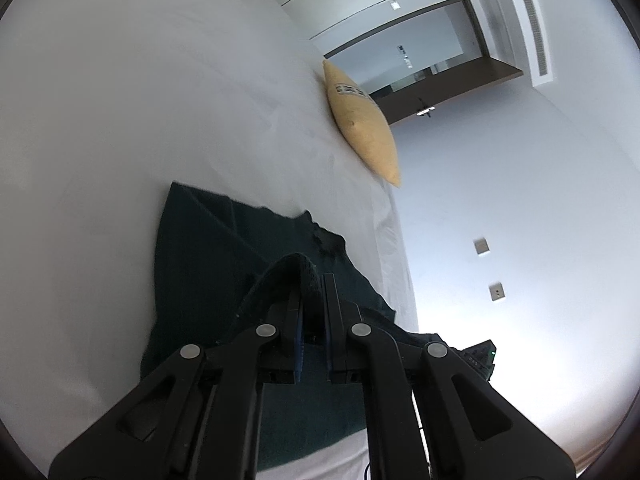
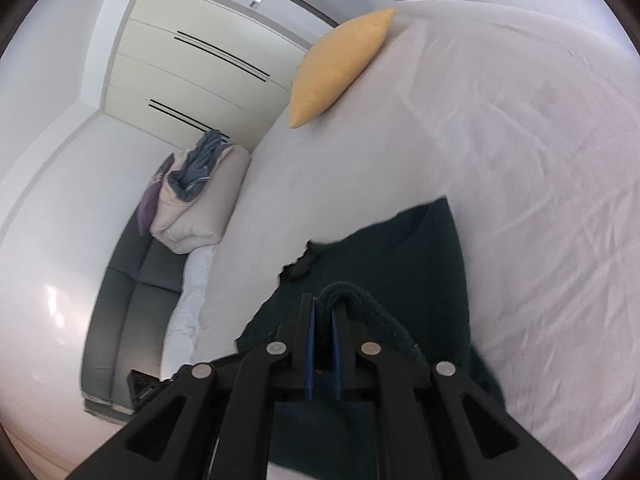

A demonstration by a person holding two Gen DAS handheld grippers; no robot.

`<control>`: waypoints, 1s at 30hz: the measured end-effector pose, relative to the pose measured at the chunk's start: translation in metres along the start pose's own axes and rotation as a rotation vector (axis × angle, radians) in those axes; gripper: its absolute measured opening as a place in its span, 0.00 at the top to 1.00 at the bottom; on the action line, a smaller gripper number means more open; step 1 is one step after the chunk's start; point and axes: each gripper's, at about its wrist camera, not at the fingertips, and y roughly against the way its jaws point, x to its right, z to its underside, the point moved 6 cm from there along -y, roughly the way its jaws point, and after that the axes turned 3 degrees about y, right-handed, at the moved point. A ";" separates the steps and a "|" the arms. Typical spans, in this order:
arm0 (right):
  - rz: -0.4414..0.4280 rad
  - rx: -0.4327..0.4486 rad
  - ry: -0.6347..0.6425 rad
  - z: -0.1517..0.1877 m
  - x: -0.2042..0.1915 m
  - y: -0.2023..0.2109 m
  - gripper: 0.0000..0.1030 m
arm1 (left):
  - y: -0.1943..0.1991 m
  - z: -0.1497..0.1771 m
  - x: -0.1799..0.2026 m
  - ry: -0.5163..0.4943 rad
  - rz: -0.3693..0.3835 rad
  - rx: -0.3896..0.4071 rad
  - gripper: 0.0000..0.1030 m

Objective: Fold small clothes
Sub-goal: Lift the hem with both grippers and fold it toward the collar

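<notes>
1. My left gripper [image 1: 313,280] is clamped on a thick hemmed edge of the dark green garment [image 1: 200,248] — the fabric loops up and over the left finger and runs down between the blue pads [image 1: 299,344].
2. My right gripper [image 2: 323,303] pinches another rolled edge of the same dark green cloth, which arches over the right finger and trails off to the right; the jaws stand nearly together with the hem between them.
3. The rest of the garment lies spread on the white bed sheet [image 1: 120,120], near the edge of the mattress, its far border ragged and uneven.
4. A yellow cushion [image 1: 362,128] rests at the mattress edge, well apart from the garment.
5. In the right wrist view a grey sofa [image 2: 132,300] stands beside the bed, piled with a pale duvet [image 2: 200,208], a purple pillow [image 2: 150,204] and a bundle of blue-grey cloth [image 2: 202,160].
6. White wardrobe doors [image 2: 192,68] fill the wall beyond the sofa.
</notes>
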 end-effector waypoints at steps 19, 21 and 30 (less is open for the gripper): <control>0.086 0.007 -0.032 -0.042 0.043 -0.060 0.92 | -0.088 -0.062 -0.038 0.041 -0.086 0.003 0.94; 0.095 0.004 -0.033 -0.045 0.046 -0.063 0.92 | -0.098 -0.066 -0.048 0.059 -0.111 -0.001 0.94; 0.135 -0.023 -0.070 -0.047 0.068 -0.082 0.92 | -0.143 -0.087 -0.073 0.088 -0.214 -0.009 0.93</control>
